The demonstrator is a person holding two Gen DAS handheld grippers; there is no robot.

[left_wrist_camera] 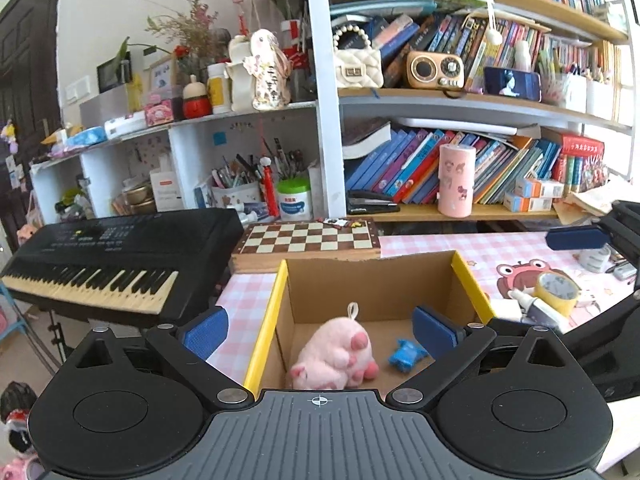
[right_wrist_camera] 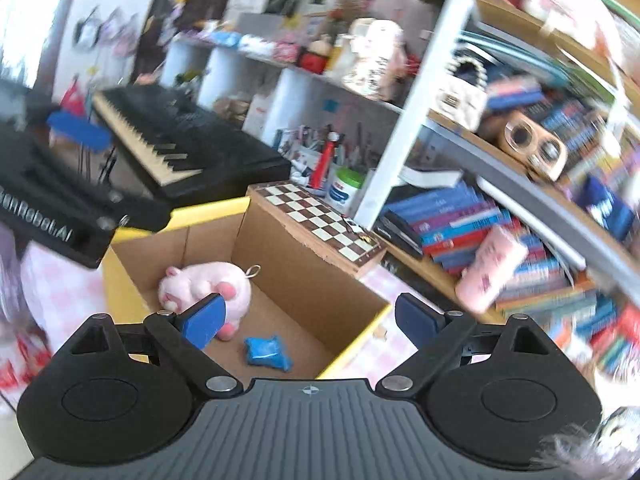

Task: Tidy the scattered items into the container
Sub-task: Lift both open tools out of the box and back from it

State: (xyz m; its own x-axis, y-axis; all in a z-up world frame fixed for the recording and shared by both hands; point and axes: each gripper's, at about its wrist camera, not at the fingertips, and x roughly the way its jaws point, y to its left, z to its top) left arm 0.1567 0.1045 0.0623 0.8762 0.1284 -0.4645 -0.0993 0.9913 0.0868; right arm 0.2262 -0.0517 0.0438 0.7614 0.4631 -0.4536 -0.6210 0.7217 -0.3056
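An open cardboard box (left_wrist_camera: 372, 284) with yellow-edged flaps stands on the pink checked table. Inside lie a pink plush pig (left_wrist_camera: 340, 356) and a small blue packet (left_wrist_camera: 406, 354). My left gripper (left_wrist_camera: 320, 330) is open and empty, held above the box's near side. In the right wrist view, the box (right_wrist_camera: 304, 280) holds the pig (right_wrist_camera: 204, 282) and the blue packet (right_wrist_camera: 267, 352). My right gripper (right_wrist_camera: 310, 318) is open and empty above the box's right corner. The right wrist view is blurred.
A yellow tape roll (left_wrist_camera: 558, 290), a white tube (left_wrist_camera: 538, 308) and small items lie on the table right of the box. A chessboard (left_wrist_camera: 308, 240) sits behind the box. A black keyboard (left_wrist_camera: 120, 256) stands at left. Crowded bookshelves (left_wrist_camera: 460, 168) stand behind.
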